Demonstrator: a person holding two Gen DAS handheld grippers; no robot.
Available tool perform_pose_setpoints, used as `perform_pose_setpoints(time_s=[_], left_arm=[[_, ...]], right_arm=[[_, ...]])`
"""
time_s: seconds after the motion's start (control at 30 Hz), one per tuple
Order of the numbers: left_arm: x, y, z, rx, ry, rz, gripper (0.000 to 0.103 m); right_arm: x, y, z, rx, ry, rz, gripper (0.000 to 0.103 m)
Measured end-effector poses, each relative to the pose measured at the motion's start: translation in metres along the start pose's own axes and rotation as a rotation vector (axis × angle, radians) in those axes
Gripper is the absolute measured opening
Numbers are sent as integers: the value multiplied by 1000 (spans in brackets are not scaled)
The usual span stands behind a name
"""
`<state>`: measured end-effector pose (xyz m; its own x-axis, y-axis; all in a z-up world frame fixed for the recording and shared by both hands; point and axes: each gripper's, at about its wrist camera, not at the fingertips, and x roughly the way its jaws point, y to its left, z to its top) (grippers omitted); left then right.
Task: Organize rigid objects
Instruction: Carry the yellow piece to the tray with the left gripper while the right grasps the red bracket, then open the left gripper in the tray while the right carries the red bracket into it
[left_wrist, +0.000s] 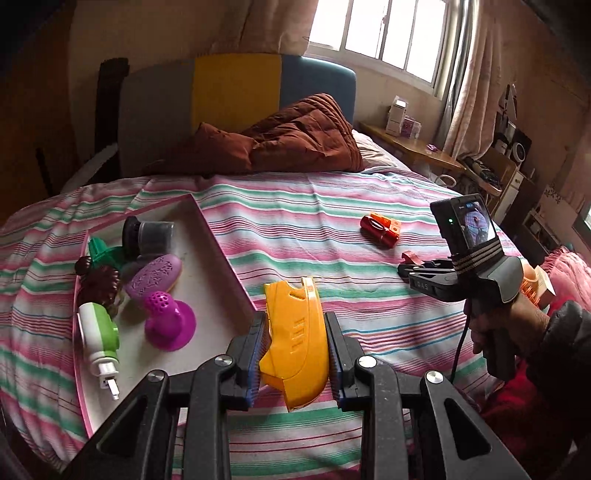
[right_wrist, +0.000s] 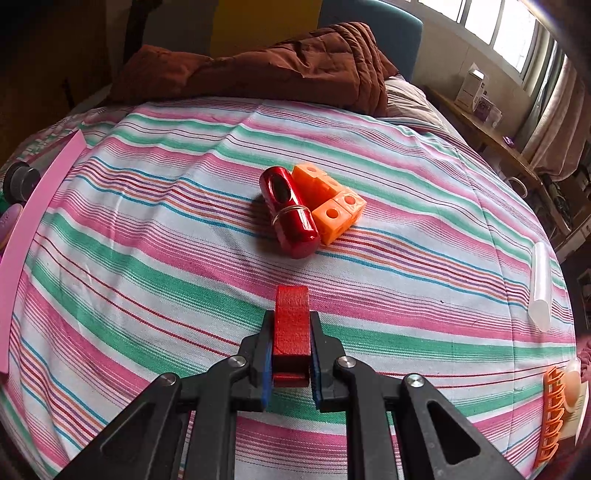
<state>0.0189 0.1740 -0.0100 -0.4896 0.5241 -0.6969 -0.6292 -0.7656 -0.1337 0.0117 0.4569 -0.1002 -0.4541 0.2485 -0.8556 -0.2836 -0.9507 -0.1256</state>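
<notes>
A: Well, the left gripper is clamped on a yellow plastic shell, both pads pressed against its sides, and the piece is lifted clear of the striped bedsheet.

B: And what lies around those jaws?

A: Just to their left sits a pink-rimmed tray. In it are a magenta perforated knob, a purple oval case, a green-and-white plug-in device, a dark grey cylinder and a green piece. Ahead and to the right of the jaws, well apart, a red capsule lies on the sheet.

B: The other hand?

A: The right gripper is closed tight on a red block, which sticks out past the fingertips. Straight ahead of its jaws, apart from them, the same capsule rests on the sheet, touching a cluster of orange cubes on its right side. Far right of the jaws lies a translucent stick, and an orange comb-like piece sits near the edge.

B: Is the right gripper seen from the left one?

A: Yes, off to the right, held in a person's hand.
</notes>
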Motion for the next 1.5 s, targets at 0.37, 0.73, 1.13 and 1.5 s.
perform_pose_setpoints(time_s=[0.37,0.73,1.13,1.5], left_arm=[[-7,62,-7,-156,10,47,30],[0,124,-31,-315,66,52,30],[25,127,-35,-260,101,112,46],[-6,126,-35,-242,33,171,48]], right_arm=[[1,3,0,-16,-10,-13,15],[1,3,1,-20,-8,-14,15],[2,2,1,-21,-7,-15,15],[2,4,2,-33,-8,-27,14]])
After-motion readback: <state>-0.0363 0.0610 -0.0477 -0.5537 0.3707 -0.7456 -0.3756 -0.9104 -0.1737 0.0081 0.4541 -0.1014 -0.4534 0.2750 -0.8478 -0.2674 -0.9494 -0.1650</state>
